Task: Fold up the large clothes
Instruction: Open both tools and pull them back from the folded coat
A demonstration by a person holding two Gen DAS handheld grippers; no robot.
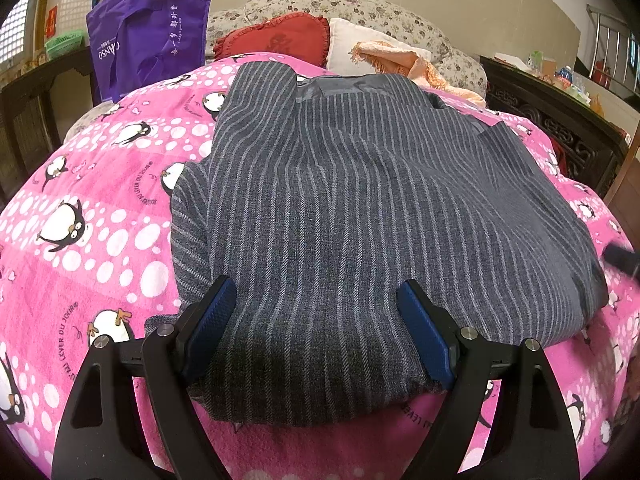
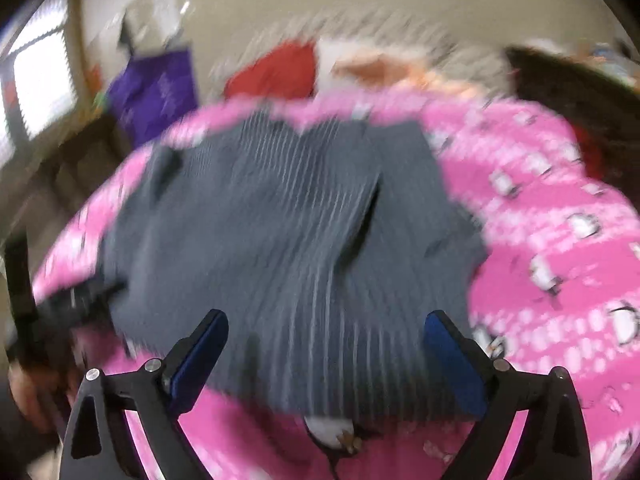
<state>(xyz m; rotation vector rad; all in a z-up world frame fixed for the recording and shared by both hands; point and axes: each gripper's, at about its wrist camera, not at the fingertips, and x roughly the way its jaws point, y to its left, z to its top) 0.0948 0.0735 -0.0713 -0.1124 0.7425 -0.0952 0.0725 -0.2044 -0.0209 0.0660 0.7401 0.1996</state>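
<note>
Wide-apart left hand-held gripper (image 1: 316,304) over striped jacket (image 1: 360,200); purple bag (image 1: 152,36), red cushion (image 1: 280,36) beyond.

- Before me is the bed (image 1: 100,216), covered by a pink penguin-print quilt (image 1: 120,184).
- The grey striped jacket (image 1: 360,200) lies folded on it.
- At its head I see a red cushion (image 1: 280,36), a white pillow (image 1: 352,40) and an orange cloth (image 1: 400,60).

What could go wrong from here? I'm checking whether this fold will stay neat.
1. The striped jacket lies near the front edge of the pink blanket; a tug toward the camera might drag it off.
2. The left gripper stands open over the near hem, so closing now could pinch several layers together.
3. The right gripper view is blurred, and a quick grab may miss the hem.
</note>
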